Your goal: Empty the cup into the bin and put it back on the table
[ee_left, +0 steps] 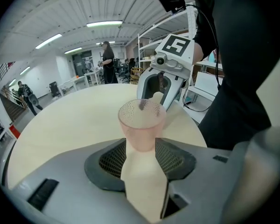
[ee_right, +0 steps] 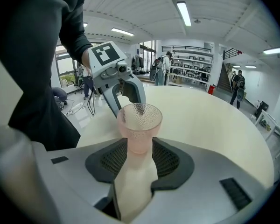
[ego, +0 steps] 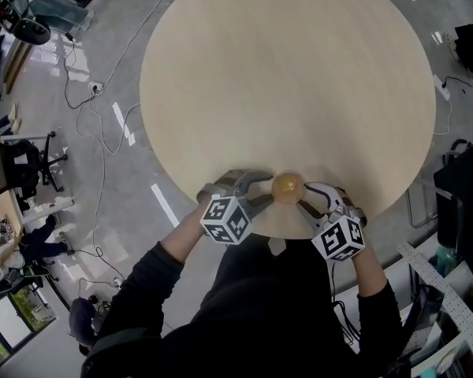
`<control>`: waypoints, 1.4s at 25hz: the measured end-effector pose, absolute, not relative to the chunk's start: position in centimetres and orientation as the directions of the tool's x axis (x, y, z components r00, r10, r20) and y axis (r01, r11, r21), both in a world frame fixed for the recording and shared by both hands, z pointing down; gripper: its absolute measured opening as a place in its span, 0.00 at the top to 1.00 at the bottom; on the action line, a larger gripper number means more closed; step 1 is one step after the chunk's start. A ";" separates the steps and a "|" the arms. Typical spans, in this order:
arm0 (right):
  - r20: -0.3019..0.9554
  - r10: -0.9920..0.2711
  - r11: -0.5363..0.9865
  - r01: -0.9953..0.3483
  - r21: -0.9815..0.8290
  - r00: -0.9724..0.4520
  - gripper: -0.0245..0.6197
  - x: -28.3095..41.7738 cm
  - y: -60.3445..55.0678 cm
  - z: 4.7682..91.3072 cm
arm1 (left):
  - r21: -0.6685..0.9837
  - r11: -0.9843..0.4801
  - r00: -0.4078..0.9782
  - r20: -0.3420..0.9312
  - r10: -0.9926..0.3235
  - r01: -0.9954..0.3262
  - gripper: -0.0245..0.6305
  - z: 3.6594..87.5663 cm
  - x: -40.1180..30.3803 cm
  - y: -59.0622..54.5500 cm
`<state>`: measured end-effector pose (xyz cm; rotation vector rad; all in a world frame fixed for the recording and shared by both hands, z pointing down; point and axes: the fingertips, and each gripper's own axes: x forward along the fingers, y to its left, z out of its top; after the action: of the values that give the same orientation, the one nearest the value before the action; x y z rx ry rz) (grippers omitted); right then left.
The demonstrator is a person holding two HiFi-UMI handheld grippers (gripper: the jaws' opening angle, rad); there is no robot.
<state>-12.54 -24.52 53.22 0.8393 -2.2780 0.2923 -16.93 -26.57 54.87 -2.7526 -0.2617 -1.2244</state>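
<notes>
A translucent pink dimpled cup [ego: 288, 186] stands upright on the round wooden table [ego: 284, 77], close to its near edge. My left gripper [ego: 266, 193] is at the cup's left and my right gripper [ego: 303, 198] at its right, and they face each other across it. In the left gripper view the cup [ee_left: 141, 125] stands at the tips of the open jaws, with table showing in the gap behind it. The right gripper view has the same cup [ee_right: 139, 125] at that gripper's spread tips. I see nothing inside the cup. No bin is in view.
Cables [ego: 102, 124] trail over the grey floor left of the table. Office chairs [ego: 24, 164] stand at the far left, and shelving with gear [ego: 457, 195] at the right. People [ee_right: 161, 66] walk in the hall beyond the table.
</notes>
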 end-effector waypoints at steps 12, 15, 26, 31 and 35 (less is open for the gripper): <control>0.614 -0.501 0.729 -0.680 -0.080 -0.609 0.72 -12.3 -24.5 51.0 | 0.043 -0.988 0.700 0.701 0.136 0.149 0.64 52.9 -16.4 -26.1; 0.580 -0.507 0.710 -0.691 -0.140 -0.638 0.72 -11.6 -24.2 49.9 | 0.088 -0.990 0.729 0.670 0.141 0.110 0.64 51.7 -15.7 -25.7; 0.486 -0.548 0.703 -0.689 -0.173 -0.681 0.72 -9.8 -23.1 45.5 | 0.087 -0.995 0.799 0.594 0.095 0.053 0.64 47.5 -13.9 -24.4; 0.402 -0.553 0.714 -0.664 -0.224 -0.730 0.72 -8.9 -21.6 42.4 | 0.119 -0.993 0.846 0.529 0.068 0.006 0.64 44.0 -13.0 -22.9; 0.289 -0.565 0.728 -0.632 -0.265 -0.773 0.72 -8.2 -20.2 39.2 | 0.154 -0.988 0.893 0.448 0.048 -0.024 0.64 40.4 -12.3 -21.4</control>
<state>-8.18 -20.20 39.24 0.9594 -2.7424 0.5229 -12.34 -21.43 40.39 -3.2070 -0.0212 -0.7659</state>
